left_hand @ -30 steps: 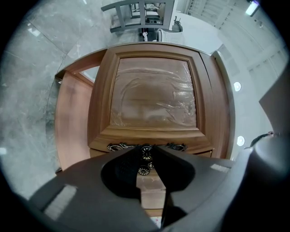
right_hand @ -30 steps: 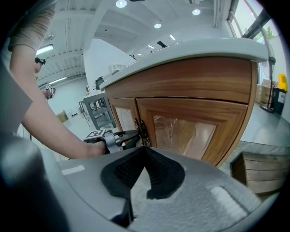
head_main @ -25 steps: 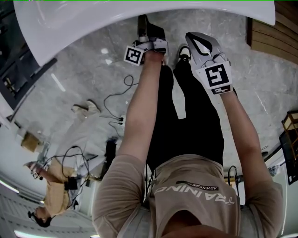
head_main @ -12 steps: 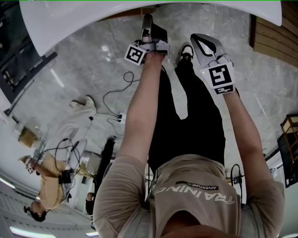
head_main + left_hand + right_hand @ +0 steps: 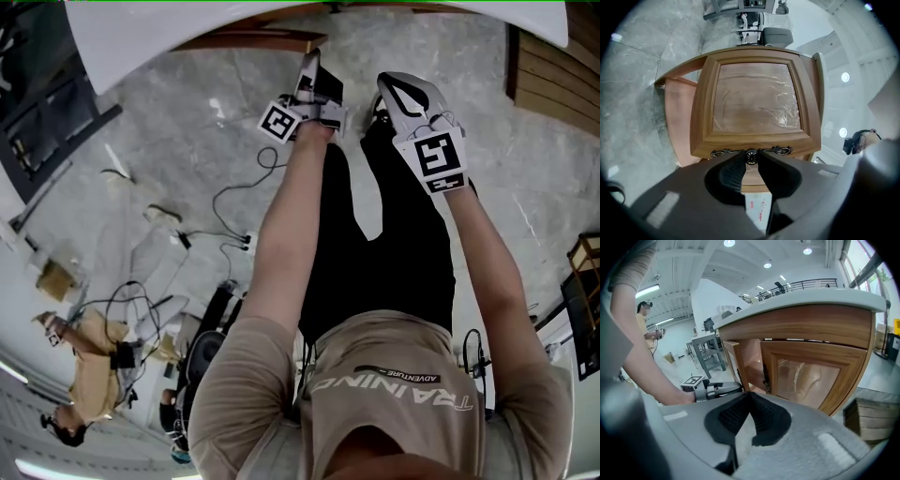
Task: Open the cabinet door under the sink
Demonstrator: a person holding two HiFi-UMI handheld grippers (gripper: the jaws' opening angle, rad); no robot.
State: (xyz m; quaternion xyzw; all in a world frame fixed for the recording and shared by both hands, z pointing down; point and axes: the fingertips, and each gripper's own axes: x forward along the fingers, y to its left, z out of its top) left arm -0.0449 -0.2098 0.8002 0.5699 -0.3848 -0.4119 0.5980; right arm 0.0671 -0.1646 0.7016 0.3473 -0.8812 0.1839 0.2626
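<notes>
Grey marble floor (image 5: 169, 141) below, white sink worktop (image 5: 187, 28) curving across the top of the head view. Slid upward in that view over the last second, now baring a strip of brown cabinet (image 5: 244, 39) under its rim, covered a moment ago. Pinching the dark round knob (image 5: 751, 156) with the left tongs (image 5: 751, 158), no gap on either side of it. Swung clear of the frame already, by the look of the cabinet door (image 5: 754, 103): bare inner wall (image 5: 677, 124) showing beside it in the left gripper view, and an open compartment (image 5: 752, 362) next to the closed neighbouring door (image 5: 811, 376) in the right gripper view. Reads as opening well under way, probably more swing to come. Right tongs (image 5: 749, 398) pressed together on nothing, hanging back beside the left. No sight of knob or door from the head view, both tucked under the worktop. Hinge side cut off too, so hard to say how wide.
</notes>
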